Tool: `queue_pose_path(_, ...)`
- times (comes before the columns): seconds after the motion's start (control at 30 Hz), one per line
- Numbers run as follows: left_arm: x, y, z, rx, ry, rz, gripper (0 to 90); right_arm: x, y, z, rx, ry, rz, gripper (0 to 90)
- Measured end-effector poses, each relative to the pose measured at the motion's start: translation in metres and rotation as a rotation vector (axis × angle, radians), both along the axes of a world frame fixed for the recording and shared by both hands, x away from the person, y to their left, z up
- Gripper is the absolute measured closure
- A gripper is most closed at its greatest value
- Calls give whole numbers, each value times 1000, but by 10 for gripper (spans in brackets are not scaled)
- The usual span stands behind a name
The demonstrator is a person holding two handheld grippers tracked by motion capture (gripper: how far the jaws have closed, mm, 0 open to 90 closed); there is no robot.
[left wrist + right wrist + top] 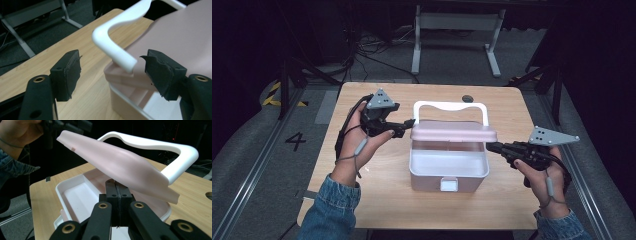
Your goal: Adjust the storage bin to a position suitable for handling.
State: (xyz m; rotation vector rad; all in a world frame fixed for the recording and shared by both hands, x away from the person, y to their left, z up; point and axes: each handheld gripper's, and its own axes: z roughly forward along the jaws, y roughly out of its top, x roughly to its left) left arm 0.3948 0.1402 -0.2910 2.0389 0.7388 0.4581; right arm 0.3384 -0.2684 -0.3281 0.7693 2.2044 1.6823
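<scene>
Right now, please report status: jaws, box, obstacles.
Left gripper open beside lid. Right gripper shut at box edge. Lid half raised, box empty inside. Nothing blocks.

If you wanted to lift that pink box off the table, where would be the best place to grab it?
Probably the white handle: it is a slim bar standing clear of the raised pink lid, with an open gap beneath. Coming from above or behind, fingers could close around its top stretch; the lid itself is broad and tilted, and would likely slip.
</scene>
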Motion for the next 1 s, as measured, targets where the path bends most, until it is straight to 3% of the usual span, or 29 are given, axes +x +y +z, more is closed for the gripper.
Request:
queue_pose_path(0.57, -4, 11, -31, -10, 62, 27, 262, 28, -1, 18, 40, -43, -8, 900)
queue_pose_path(0.9, 3, -3, -34, -56, 14, 38, 210, 40, -6, 17, 80, -46, -34, 900)
queue_pose_path(1.0, 6, -8, -32, -59, -39, 40, 174, 41, -6, 16, 80, -46, -39, 900)
